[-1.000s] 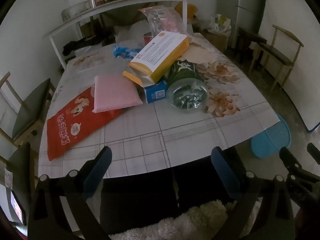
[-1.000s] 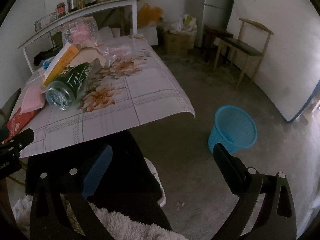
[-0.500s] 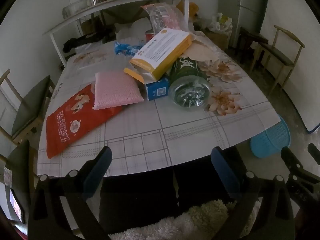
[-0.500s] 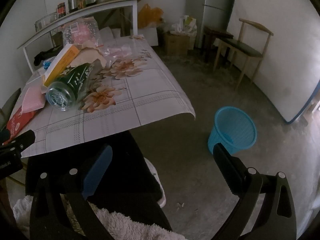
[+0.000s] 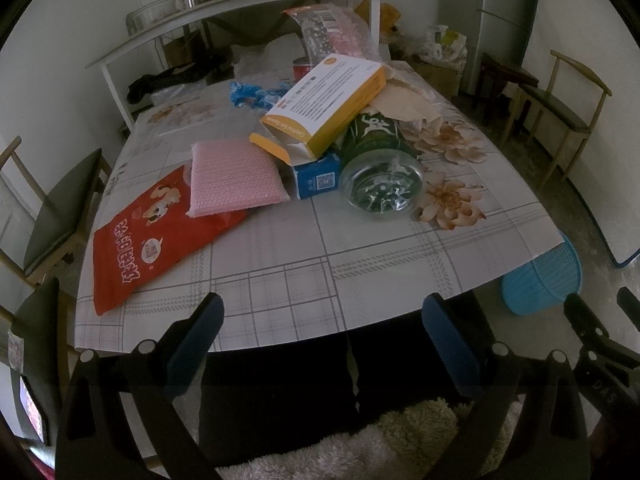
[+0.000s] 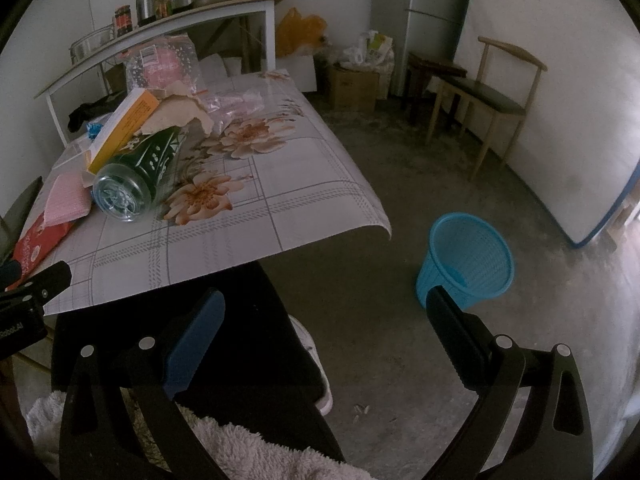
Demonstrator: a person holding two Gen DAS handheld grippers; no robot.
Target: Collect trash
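White walls and a bare concrete floor framed a table (image 5: 280, 280) covered by a plaid and flower-printed cloth, with a cluttered shelf behind it and wooden chairs at the sides. Trash lay heaped toward the table's middle: a red snack bag (image 5: 156, 232) flat near the left edge, a pink sponge pad (image 5: 234, 178) overlapping its upper end, a yellow and white carton (image 5: 332, 100) propped open on a small blue box (image 5: 318, 178), and a green plastic bottle (image 5: 378, 168) on its side with its base facing the camera, touching the blue box. A clear dotted bag (image 5: 332, 30) stood behind the heap, and a crumpled tan paper (image 5: 404, 102) lay by the carton. The left gripper (image 5: 320, 328) hovered at the near table edge with its jaws spread wide and nothing between them; all the trash lay well ahead of the jaws. The right gripper (image 6: 326, 324) was off the table's right corner, over the floor, its jaws likewise spread and empty. A blue mesh wastebasket (image 6: 466, 258) stood on the floor just ahead of the right jaw, well apart from the trash on the table.
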